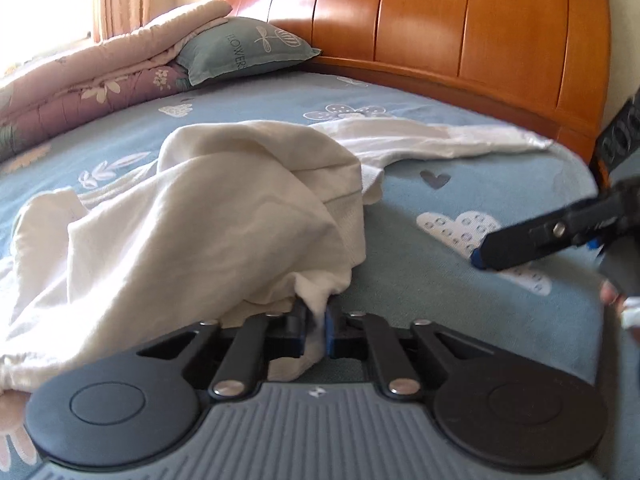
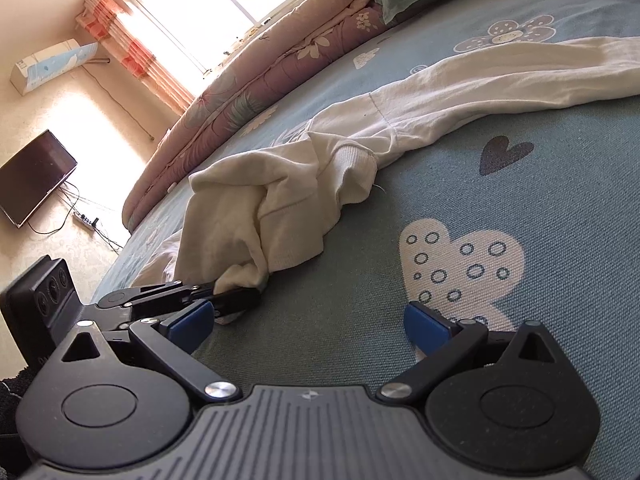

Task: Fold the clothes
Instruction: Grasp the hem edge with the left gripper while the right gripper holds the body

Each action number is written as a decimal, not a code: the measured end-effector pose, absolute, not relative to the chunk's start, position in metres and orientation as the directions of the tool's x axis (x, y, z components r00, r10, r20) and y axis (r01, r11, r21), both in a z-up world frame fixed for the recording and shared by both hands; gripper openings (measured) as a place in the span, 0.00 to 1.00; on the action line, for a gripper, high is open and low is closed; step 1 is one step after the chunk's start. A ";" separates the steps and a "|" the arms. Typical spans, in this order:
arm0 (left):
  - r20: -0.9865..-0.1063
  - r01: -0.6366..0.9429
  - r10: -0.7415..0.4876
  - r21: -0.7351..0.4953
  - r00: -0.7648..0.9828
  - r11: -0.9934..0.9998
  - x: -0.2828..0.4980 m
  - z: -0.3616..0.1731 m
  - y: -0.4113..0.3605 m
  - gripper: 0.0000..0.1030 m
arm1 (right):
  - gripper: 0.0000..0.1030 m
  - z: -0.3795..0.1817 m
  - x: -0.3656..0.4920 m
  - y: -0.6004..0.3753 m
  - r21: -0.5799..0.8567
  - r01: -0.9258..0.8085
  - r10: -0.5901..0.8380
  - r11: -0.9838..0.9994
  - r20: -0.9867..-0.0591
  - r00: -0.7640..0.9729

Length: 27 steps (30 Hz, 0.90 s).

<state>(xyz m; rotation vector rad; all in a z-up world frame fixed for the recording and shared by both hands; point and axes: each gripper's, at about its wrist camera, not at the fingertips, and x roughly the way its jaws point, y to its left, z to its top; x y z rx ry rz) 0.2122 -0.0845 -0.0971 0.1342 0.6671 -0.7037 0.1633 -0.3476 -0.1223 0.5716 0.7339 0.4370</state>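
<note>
White garment crumpled on the bed, on the blue sheet with printed hearts and flowers, one long part stretched flat toward the headboard. Near edge of the garment lifted into a bunched fold.

Left gripper with fingers closed tight on a pinch of that edge, cloth squeezed between the blue pads and hanging a little below them. Same grip seen from the right wrist view: left gripper at the near end of the garment, low over the sheet.

Right gripper beside the garment, not touching it, fingers spread wide, nothing between them, only the bed and a white dotted heart under and ahead. From the left wrist view, right gripper to the right of the garment, tip just above the heart print.

Beyond the garment, at the headboard: green pillow and a folded floral quilt. Past the quilt: window with curtain, air conditioner and dark screen on the wall.
</note>
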 end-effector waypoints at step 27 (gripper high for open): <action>-0.638 0.217 -0.546 -0.522 0.543 0.825 0.185 -0.110 0.081 0.22 | 1.00 -0.116 0.147 -0.333 0.568 -0.167 0.530 0.806 -0.567 0.630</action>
